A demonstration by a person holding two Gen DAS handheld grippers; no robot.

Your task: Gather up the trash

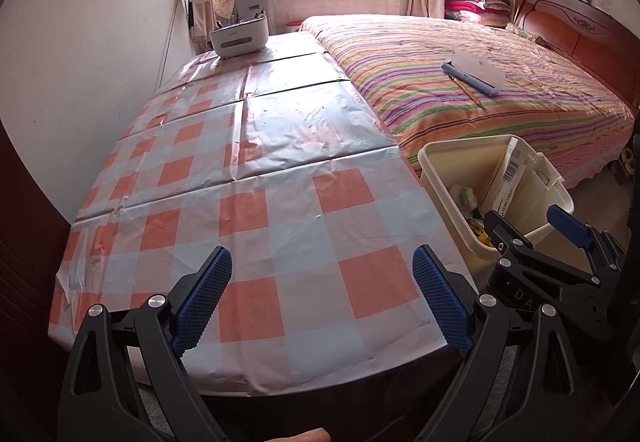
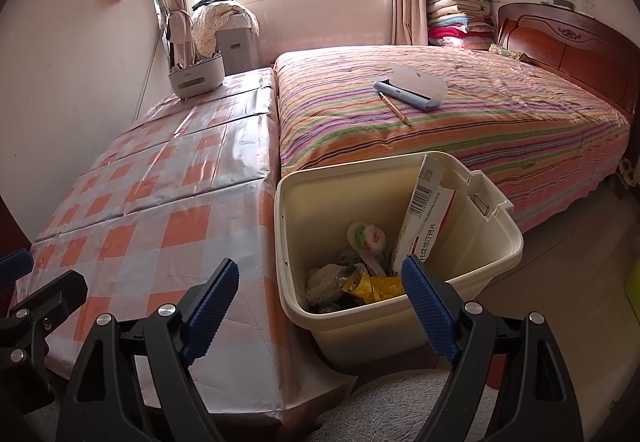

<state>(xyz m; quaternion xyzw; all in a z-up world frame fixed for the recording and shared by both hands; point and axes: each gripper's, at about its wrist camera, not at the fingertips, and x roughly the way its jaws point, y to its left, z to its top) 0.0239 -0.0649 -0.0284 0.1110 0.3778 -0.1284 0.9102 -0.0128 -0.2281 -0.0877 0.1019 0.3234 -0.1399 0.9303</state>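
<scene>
Your left gripper [image 1: 322,296] hangs over the desk with the orange-and-white checked plastic cloth [image 1: 248,177], fingers spread wide, nothing between them. Your right gripper [image 2: 320,308] sits above the cream plastic trash bin [image 2: 500,246] on the floor between desk and striped bed [image 2: 500,121], fingers also released and empty. The bin already holds a white-and-red cardboard box [image 2: 426,217] with a barcode and Chinese print too small to read surely, yellow wrappers [image 2: 372,286] and crumpled bits. The desk looks cleared apart from a white organizer caddy [image 1: 238,35]; collection looks nearly done. Grey case and pencil [image 2: 394,107] lie on the bed, probably not trash.
</scene>
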